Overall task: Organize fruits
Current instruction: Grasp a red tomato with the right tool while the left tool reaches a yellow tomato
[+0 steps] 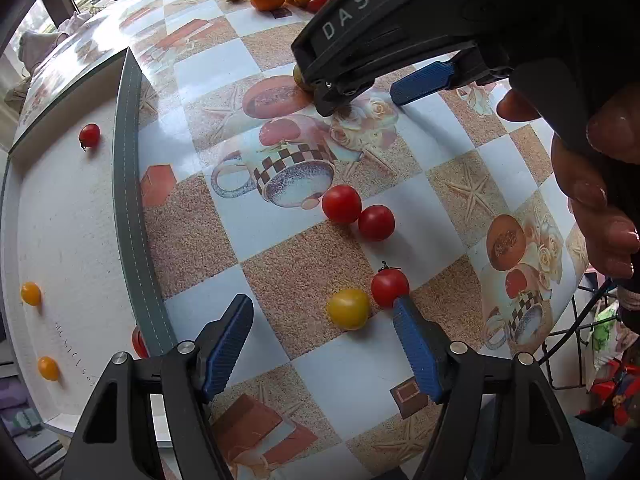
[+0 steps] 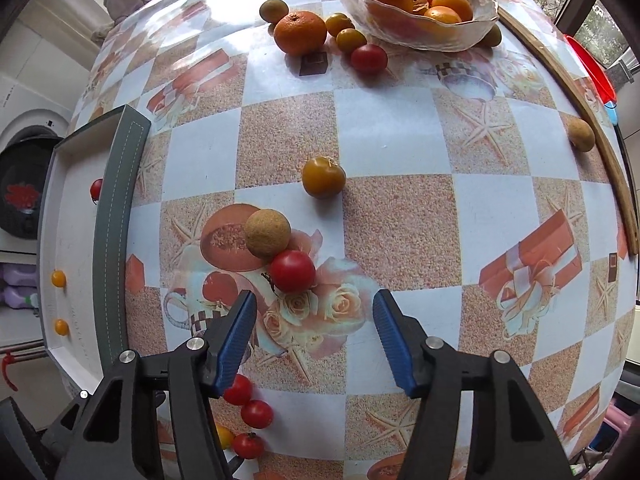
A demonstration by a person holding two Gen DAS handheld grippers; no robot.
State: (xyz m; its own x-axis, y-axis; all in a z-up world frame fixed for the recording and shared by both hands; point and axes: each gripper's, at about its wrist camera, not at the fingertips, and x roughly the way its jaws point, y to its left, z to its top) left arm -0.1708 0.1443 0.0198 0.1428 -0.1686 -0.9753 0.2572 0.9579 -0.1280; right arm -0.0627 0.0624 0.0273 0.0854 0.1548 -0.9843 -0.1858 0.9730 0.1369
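My left gripper (image 1: 322,312) is open and empty just above the table, with a yellow cherry tomato (image 1: 349,308) and a red cherry tomato (image 1: 389,287) between its fingertips. Two more red tomatoes (image 1: 342,204) lie further ahead. My right gripper (image 2: 314,306) is open and empty; a red tomato (image 2: 291,271) and a brown longan (image 2: 267,233) lie just ahead of it. It shows in the left wrist view (image 1: 360,92) too, low over the table. A white tray (image 1: 68,220) on the left holds one red tomato (image 1: 89,135) and two yellow ones (image 1: 31,293).
A glass bowl (image 2: 400,28) of oranges stands at the far side, with a mandarin (image 2: 300,33), small yellow fruits and a red tomato (image 2: 369,58) beside it. A yellow-brown tomato (image 2: 323,177) lies mid-table. A longan (image 2: 581,134) sits by a wooden rim on the right.
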